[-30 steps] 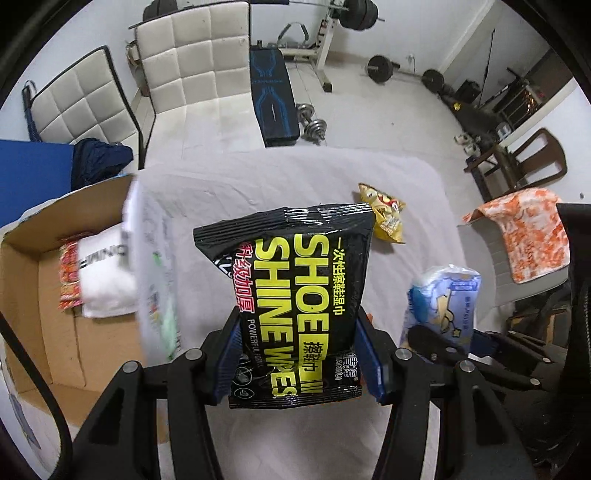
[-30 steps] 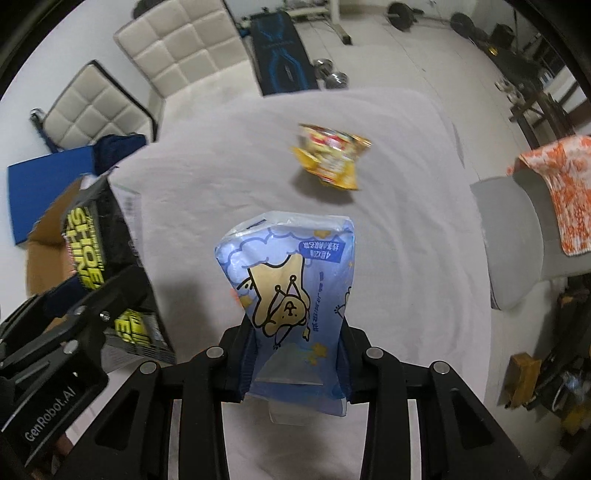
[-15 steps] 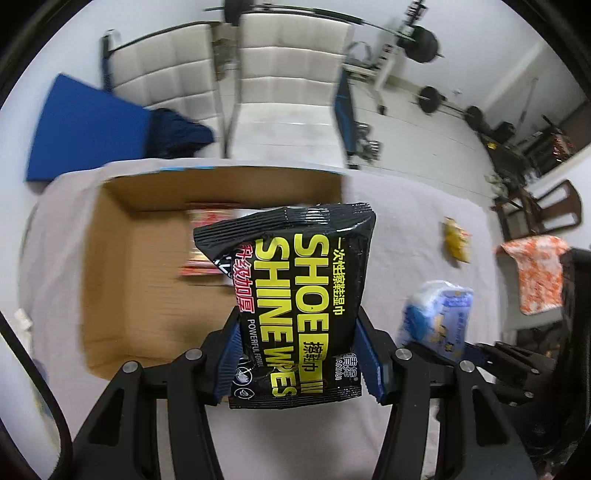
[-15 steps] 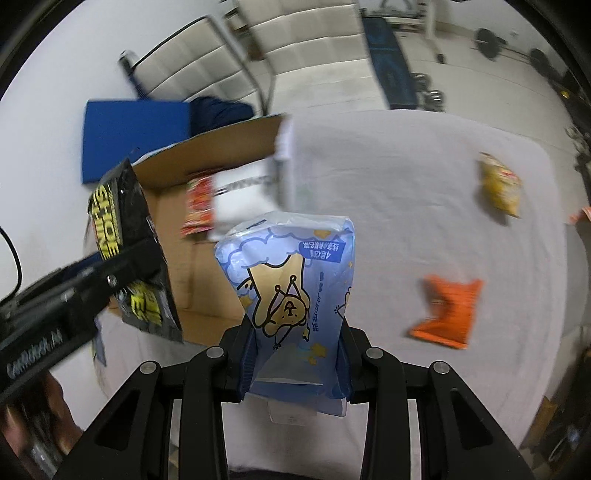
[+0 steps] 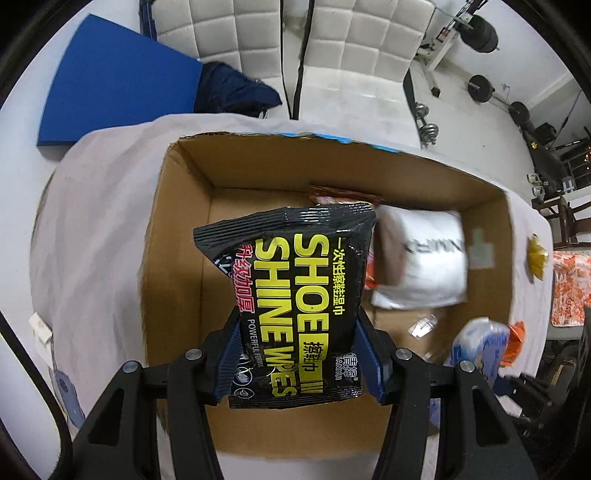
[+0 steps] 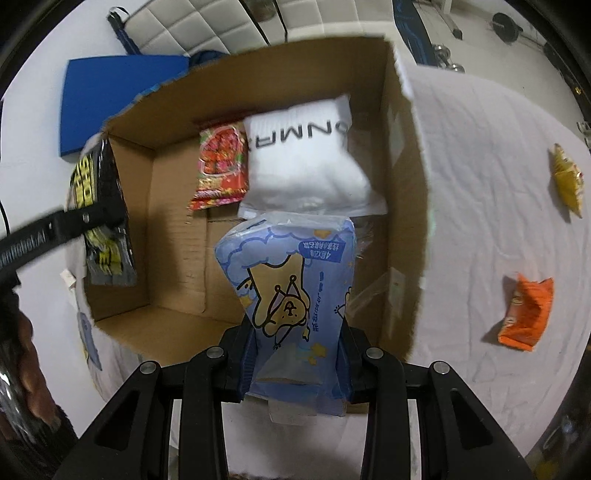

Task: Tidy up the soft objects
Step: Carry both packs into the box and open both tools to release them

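My left gripper (image 5: 299,354) is shut on a black shoe shine wipes pack (image 5: 295,291) and hangs over the open cardboard box (image 5: 177,229). My right gripper (image 6: 297,350) is shut on a blue tissue pack (image 6: 291,291) with a cartoon bear, over the same box (image 6: 406,155). Inside the box lie a white sock pack (image 6: 306,166) and a red snack bag (image 6: 219,166). The left gripper and its black pack (image 6: 99,206) show at the left in the right wrist view; the blue pack (image 5: 480,347) shows at the lower right in the left wrist view.
An orange packet (image 6: 526,310) and a yellow snack bag (image 6: 567,181) lie on the white tablecloth (image 6: 480,184) right of the box. White padded chairs (image 5: 354,48), a blue mat (image 5: 110,81) and gym weights (image 5: 480,33) stand beyond the table.
Both grippers have swept left from over the open cloth to above the box, each keeping its pack. The box interior now fills both views.
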`<state>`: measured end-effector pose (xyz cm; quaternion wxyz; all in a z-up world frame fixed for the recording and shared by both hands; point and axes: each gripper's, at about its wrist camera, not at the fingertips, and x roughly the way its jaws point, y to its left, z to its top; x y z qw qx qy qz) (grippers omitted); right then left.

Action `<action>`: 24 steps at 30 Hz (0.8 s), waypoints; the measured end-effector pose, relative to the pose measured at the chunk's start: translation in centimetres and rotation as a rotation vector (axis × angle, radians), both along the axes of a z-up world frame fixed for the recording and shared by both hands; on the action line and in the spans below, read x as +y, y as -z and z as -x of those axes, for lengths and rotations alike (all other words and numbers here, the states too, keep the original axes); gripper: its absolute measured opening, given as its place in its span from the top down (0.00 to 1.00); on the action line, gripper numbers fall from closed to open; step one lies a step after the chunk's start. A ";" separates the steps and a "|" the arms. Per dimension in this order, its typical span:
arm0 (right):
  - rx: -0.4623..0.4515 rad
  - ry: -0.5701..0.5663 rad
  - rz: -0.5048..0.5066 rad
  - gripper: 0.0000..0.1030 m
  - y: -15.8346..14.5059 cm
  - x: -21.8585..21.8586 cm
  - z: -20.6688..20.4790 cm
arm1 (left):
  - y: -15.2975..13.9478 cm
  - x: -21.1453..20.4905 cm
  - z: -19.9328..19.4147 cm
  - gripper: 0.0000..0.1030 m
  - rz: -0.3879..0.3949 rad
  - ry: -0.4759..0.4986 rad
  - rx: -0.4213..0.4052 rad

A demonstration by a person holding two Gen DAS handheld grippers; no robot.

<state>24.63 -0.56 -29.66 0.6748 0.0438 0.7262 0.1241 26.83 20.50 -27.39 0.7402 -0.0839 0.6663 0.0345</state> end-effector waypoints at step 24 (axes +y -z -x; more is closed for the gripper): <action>0.091 -0.051 0.136 0.50 8.6 5.3 -1.2 | 10.9 3.2 -7.4 0.46 -0.017 0.044 0.193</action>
